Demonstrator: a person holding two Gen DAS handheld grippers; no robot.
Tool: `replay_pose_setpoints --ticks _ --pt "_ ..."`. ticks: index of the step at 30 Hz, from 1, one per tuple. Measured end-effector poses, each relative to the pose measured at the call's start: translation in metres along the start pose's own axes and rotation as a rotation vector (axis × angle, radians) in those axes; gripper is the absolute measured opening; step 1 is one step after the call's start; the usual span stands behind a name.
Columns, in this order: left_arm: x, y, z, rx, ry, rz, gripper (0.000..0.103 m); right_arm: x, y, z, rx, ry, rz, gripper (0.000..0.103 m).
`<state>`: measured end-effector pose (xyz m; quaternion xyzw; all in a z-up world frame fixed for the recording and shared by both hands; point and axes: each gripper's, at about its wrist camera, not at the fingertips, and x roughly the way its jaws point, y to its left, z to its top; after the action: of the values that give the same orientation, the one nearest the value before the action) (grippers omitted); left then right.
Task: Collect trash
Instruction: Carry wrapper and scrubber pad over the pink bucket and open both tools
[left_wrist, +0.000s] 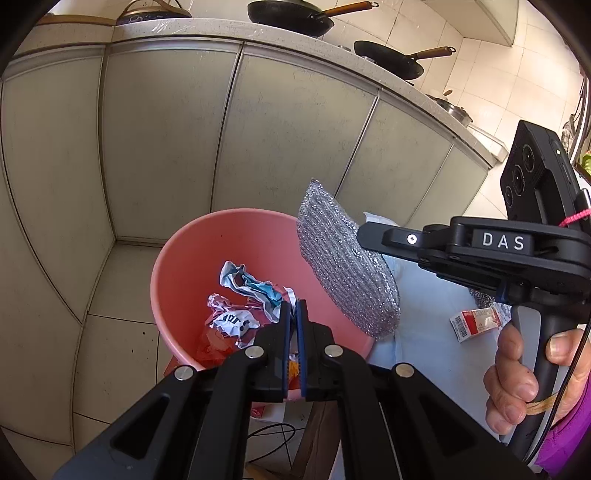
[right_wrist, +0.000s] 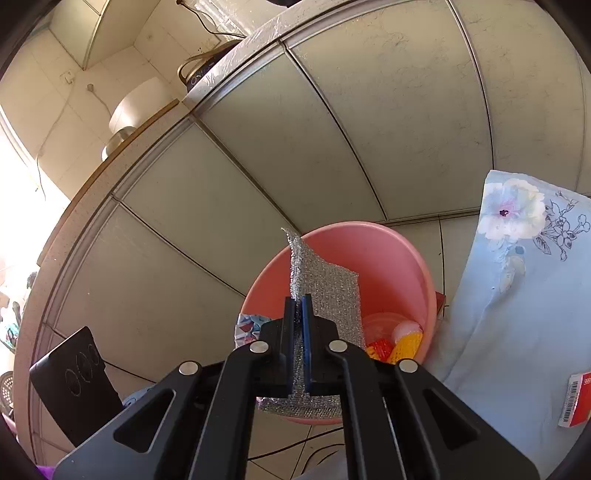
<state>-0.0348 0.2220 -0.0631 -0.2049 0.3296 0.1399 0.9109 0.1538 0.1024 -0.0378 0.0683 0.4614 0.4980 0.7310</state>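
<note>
From the left wrist, the left hand-held gripper (left_wrist: 293, 314) hangs over the pink bin (left_wrist: 177, 258), pinching a wrapper scrap; crumpled wrappers (left_wrist: 240, 299) already lie inside, while a red carton (left_wrist: 476, 323) waits beside the bin. From the right wrist, the right hand-held gripper (right_wrist: 299, 306) clamps a silver scouring pad (right_wrist: 328, 291) above the bin (right_wrist: 388, 243), not yet dropped.

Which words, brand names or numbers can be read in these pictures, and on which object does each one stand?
"DAS": white letters on the body of the right gripper.
Red and white box on the blue cloth: a barcode and print, too small to read; the digits beside the barcode are cut off at the picture's edge.
Crumpled wrapper in the pink bucket: dark letters, too creased to read.
</note>
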Motion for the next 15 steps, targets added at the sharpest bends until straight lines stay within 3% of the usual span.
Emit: replay_pose_setpoints --ticks 6,10,15 --pt "0.0 -0.001 -0.002 -0.019 0.001 0.013 0.009 0.008 0.0 0.0 0.006 0.033 -0.012 0.009" --pt "-0.003 0.0 -0.002 -0.03 0.0 0.011 0.02 0.003 -0.002 -0.002 0.01 0.017 -0.006 0.025" --pt "-0.007 -0.001 -0.002 -0.03 -0.006 0.016 0.021 -0.005 -0.002 -0.003 0.001 0.001 -0.012 0.028"
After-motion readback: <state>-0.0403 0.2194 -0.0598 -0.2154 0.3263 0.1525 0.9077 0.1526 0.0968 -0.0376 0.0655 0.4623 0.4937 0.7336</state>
